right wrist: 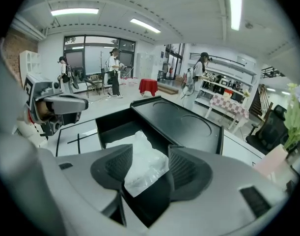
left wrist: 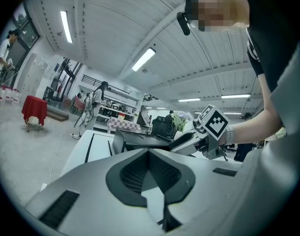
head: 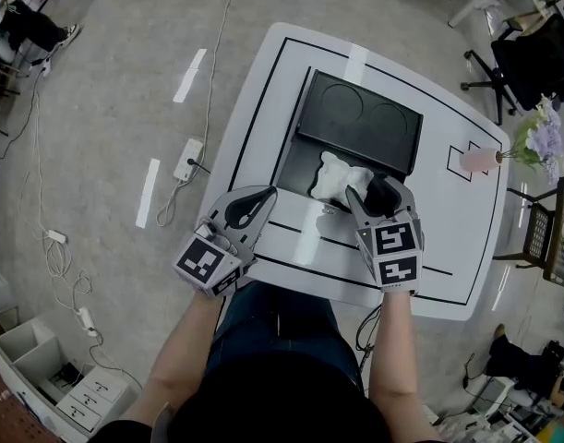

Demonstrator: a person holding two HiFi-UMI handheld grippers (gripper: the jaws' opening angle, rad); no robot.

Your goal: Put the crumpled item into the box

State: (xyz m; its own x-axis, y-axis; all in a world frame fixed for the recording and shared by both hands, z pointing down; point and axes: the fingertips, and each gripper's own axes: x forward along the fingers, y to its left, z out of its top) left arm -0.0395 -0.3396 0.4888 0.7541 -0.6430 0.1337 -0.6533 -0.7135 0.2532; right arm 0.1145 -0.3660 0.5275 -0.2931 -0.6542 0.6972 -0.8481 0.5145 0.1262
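Straddling paper wad (head: 340, 175) in box (right wrist: 115, 121), right gripper (right wrist: 150, 151) released; wad likely light, soft, pinch mid-bulk; left gripper (left wrist: 149, 154), 9 o'clock, clenched.

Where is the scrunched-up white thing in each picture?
Head view: the thin crumpled white item lies in the open black box, just ahead of the right gripper.
Left gripper view: not in it; the box's side hides it.
Right gripper view: low centre, between that gripper's open fingers.
Shared landmark: the black box, seen in all three views.
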